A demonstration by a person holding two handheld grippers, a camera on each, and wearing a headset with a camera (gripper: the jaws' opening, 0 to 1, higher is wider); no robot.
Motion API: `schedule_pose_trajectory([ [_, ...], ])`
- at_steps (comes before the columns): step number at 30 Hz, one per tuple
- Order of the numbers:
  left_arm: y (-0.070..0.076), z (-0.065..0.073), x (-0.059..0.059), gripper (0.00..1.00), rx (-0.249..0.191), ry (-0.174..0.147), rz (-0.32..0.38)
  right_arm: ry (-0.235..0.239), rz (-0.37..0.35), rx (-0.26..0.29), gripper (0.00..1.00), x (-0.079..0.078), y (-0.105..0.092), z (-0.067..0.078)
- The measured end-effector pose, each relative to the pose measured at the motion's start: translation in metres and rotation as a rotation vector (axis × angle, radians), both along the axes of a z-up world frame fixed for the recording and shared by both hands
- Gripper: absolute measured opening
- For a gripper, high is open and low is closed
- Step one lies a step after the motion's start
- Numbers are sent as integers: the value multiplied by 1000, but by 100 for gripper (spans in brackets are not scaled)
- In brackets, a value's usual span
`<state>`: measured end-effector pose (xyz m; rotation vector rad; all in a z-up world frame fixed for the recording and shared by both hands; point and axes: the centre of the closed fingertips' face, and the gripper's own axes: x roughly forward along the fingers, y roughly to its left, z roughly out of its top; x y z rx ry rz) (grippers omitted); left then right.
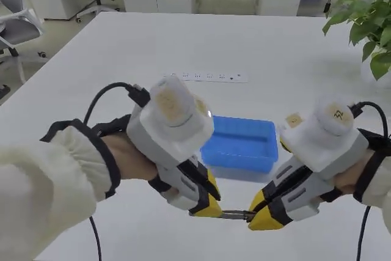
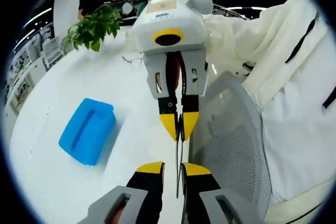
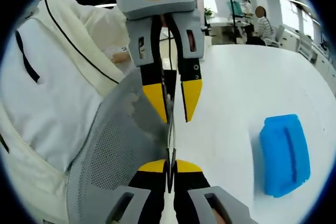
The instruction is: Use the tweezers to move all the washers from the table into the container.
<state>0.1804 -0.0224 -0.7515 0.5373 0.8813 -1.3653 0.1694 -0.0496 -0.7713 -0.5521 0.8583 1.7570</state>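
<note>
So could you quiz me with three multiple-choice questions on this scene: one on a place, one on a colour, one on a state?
1. Where is the container?
A) on the table
B) on a chair
C) on the floor

2. What colour is it?
A) red
B) blue
C) green

3. The right gripper is:
A) wide open
B) shut on the tweezers
C) shut on a washer

Answers:
1 A: the container sits on the white table top.
2 B: its walls are plainly blue.
3 B: in the left gripper view its yellow tips meet around the thin tweezers.
</note>
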Motion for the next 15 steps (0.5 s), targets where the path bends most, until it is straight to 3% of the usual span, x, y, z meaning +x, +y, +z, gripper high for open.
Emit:
schedule_pose_trajectory([
  [2,4,-9,-3,14,47,17,-20,16,-8,-9,1,0,0,0],
  [5,4,-16,-3,15,67,28,-23,11,-13,-19,1,4,-1,-4],
  [7,5,-19,-1,12,80,29,-19,12,-13,-21,1,5,-1,-4],
  [10,9,-30,6,3,135,30,26,18,-20,-24,1,6,-1,-5],
  [15,8,-39,9,0,141,38,19,5,-42,-26,1,15,-2,-8],
])
